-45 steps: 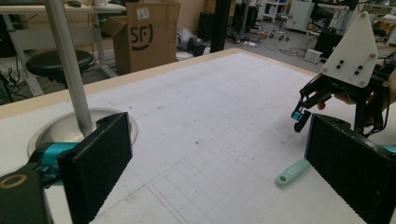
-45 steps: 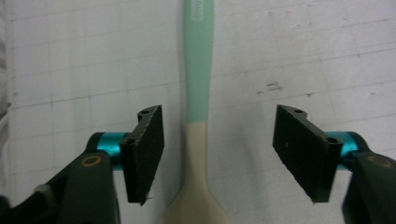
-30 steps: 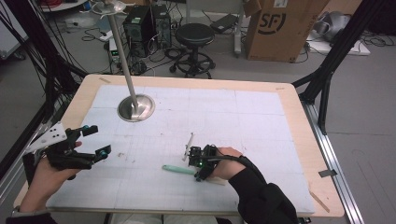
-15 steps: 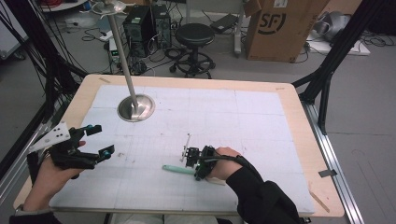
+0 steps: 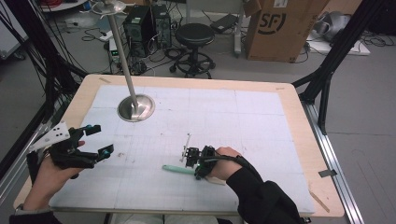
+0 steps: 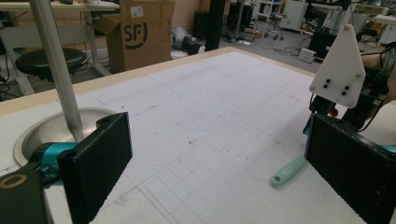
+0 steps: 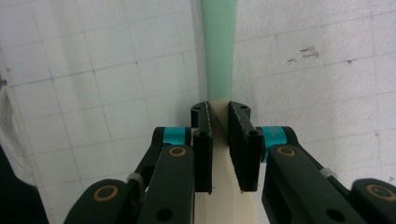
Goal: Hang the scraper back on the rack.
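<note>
A spatula with a mint-green handle (image 7: 219, 46) and a cream blade (image 7: 224, 200) lies on the white gridded mat. My right gripper (image 7: 219, 116) is shut on it where blade meets handle. From above, that right gripper (image 5: 196, 161) sits at the front middle of the table, and the green handle (image 5: 175, 169) points left from it. My left gripper (image 5: 100, 139) hovers at the front left with its jaws wide apart and nothing between them. In the left gripper view the green handle (image 6: 287, 171) lies ahead, beside the right gripper's white plate (image 6: 341, 70).
A metal stand with a round base (image 5: 135, 108) and a tall pole (image 5: 120, 46) rises at the back left of the mat. The wooden table edge (image 5: 299, 121) frames the mat. A stool and a cardboard box (image 5: 280, 28) stand on the floor beyond.
My left gripper has drifted a little to the right and away from me, still open. The right gripper and the spatula have barely moved.
</note>
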Demonstrator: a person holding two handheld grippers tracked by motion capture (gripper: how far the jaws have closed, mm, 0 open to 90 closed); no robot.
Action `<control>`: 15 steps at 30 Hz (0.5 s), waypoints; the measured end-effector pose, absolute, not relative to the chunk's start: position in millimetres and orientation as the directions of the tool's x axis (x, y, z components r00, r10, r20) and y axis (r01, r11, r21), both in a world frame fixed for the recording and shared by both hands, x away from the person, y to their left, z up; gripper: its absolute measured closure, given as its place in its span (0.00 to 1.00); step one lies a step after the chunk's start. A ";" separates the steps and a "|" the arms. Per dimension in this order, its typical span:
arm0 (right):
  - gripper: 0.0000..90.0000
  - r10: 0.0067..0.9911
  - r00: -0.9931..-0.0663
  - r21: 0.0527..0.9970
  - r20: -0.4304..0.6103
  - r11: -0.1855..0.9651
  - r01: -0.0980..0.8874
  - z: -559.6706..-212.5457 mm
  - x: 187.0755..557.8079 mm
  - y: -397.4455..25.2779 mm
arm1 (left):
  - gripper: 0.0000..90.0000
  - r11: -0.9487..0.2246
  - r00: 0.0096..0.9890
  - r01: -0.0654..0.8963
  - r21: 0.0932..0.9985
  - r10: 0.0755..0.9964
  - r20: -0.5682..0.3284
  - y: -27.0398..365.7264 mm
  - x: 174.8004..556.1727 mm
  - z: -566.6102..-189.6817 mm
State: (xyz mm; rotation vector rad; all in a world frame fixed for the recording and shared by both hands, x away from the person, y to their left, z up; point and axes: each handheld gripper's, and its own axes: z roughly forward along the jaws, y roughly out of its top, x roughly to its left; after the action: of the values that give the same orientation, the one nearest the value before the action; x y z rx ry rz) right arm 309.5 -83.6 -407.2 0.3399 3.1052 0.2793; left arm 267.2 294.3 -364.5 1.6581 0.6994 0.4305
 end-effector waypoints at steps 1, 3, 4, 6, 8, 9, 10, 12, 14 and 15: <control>0.89 0.218 -0.976 0.185 0.024 0.958 0.219 -407.6 309.9 -84.9 | 0.09 -0.092 0.747 0.209 0.974 0.657 -0.099 295.0 267.0 -364.5; 0.89 0.224 -0.975 0.209 0.020 0.952 0.223 -407.1 310.7 -88.1 | 0.09 -0.088 0.743 0.210 0.974 0.661 -0.101 296.5 266.8 -364.5; 0.89 0.240 -0.971 0.228 0.016 0.944 0.237 -405.8 311.0 -91.1 | 0.09 -0.089 0.743 0.209 0.974 0.662 -0.099 297.3 266.9 -364.4; 0.89 0.246 -0.969 0.239 0.020 0.940 0.244 -404.2 311.2 -93.1 | 0.09 -0.085 0.741 0.209 0.974 0.664 -0.101 297.8 266.7 -364.3; 0.89 0.245 -0.969 0.280 0.021 0.930 0.241 -401.4 312.2 -96.6 | 0.09 -0.084 0.740 0.209 0.974 0.665 -0.102 297.8 266.6 -364.3; 0.89 0.248 -0.968 0.294 0.025 0.924 0.244 -399.4 312.3 -98.7 | 0.09 -0.085 0.740 0.209 0.974 0.665 -0.101 297.7 266.5 -364.3; 0.89 0.253 -0.967 0.312 0.028 0.917 0.249 -398.0 312.5 -100.3 | 0.09 -0.086 0.739 0.209 0.974 0.666 -0.100 297.5 266.5 -364.4; 0.89 0.266 -0.964 0.339 0.024 0.905 0.258 -395.9 313.0 -104.0 | 0.09 -0.089 0.741 0.210 0.974 0.664 -0.099 296.9 266.5 -364.5; 0.89 0.271 -0.962 0.373 0.018 0.891 0.258 -395.3 312.7 -108.9 | 0.09 -0.090 0.743 0.210 0.974 0.662 -0.099 296.3 266.6 -364.6; 0.89 0.271 -0.962 0.373 0.018 0.891 0.258 -395.3 312.7 -108.9 | 0.09 -0.091 0.743 0.210 0.973 0.663 -0.099 296.1 266.6 -364.7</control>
State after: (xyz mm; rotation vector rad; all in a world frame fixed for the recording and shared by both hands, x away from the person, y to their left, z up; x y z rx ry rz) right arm 312.7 -108.9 -395.3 0.4230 3.0210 0.5890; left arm 266.6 296.1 -364.7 1.6548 0.7081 0.4358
